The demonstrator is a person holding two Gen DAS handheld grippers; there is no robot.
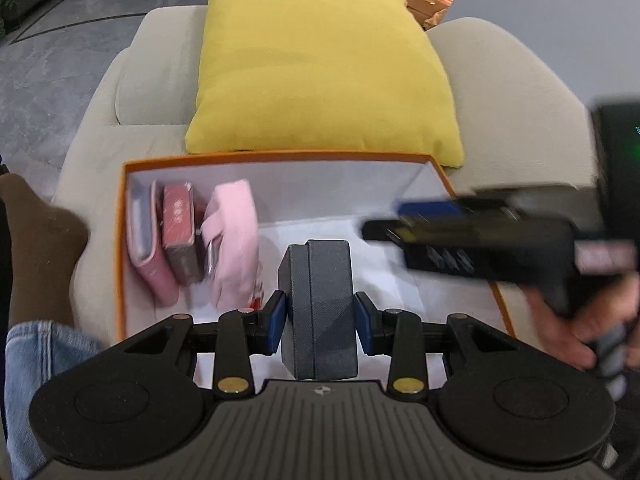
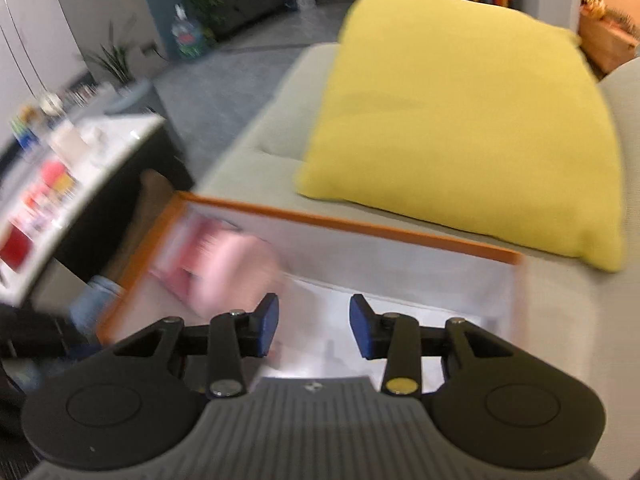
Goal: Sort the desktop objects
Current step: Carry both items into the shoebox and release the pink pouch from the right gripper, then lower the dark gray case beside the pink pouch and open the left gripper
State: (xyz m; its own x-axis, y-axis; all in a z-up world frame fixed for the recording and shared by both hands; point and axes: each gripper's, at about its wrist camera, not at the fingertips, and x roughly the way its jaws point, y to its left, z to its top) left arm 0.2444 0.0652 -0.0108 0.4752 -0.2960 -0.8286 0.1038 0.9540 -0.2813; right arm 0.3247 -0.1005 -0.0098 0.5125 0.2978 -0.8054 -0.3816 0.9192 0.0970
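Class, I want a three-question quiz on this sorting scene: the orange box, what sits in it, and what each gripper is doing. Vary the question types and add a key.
1. True or false: the left gripper has its blue pads on either side of a dark grey case above the orange box.
2. Multiple choice: the right gripper is A) shut on a pink pouch, B) open and empty, C) shut on the yellow cushion.
3. Fill in: the pink wallet, red box and pink pouch stand along the box's ___ wall, seen from the left wrist.

Key: 1 true; 2 B; 3 left
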